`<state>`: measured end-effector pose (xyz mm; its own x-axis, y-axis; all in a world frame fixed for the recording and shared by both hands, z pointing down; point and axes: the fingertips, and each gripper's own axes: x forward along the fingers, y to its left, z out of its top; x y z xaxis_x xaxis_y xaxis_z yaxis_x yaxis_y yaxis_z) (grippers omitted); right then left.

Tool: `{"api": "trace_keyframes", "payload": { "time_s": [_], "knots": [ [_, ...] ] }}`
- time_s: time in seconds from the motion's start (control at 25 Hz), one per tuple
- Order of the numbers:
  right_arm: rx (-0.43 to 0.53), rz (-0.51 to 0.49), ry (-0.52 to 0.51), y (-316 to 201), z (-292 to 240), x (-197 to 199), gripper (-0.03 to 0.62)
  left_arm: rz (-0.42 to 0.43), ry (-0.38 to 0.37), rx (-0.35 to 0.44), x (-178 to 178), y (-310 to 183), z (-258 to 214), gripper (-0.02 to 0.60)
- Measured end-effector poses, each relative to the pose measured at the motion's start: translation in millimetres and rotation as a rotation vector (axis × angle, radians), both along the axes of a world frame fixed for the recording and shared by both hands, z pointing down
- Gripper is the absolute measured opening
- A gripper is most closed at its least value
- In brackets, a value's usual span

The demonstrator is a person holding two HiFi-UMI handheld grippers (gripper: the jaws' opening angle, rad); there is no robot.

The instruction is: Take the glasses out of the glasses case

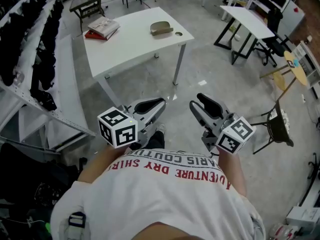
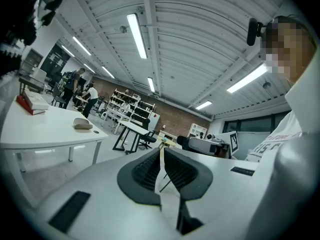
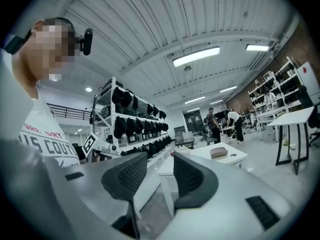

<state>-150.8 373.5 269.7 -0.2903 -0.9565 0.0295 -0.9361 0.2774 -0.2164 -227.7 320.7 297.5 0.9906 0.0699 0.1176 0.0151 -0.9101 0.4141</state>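
A tan glasses case (image 1: 161,28) lies closed on the white table (image 1: 125,44), near its far right corner and well ahead of me. It also shows small in the left gripper view as the case (image 2: 82,124) and in the right gripper view as the case (image 3: 219,152). Both grippers are held close to my chest, far from the table. My left gripper (image 1: 159,103) (image 2: 161,151) has its pads together with nothing between them. My right gripper (image 1: 196,103) (image 3: 159,160) stands open and empty.
A stack of books (image 1: 102,27) lies at the table's left end. A tall rack of dark items (image 1: 35,54) runs along the left. More white tables (image 1: 247,19) and a chair (image 1: 277,125) stand to the right, with bare concrete floor (image 1: 210,69) between.
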Motion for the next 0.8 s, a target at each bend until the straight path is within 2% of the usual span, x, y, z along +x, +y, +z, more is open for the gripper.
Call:
{"api": "trace_keyframes", "payload": {
  "time_s": [0.32,0.8],
  "knots": [
    [-0.046,-0.001,0.022,-37.8,13.4,23.3,0.252,0.01,0.002,-0.016,24.2,-38.2,9.4,0.048],
    [-0.129,0.003,0.023,-154.3,29.4,96.3,0.284,0.013,-0.022,-0.092,99.9,-154.5,31.4,0.048]
  ]
}}
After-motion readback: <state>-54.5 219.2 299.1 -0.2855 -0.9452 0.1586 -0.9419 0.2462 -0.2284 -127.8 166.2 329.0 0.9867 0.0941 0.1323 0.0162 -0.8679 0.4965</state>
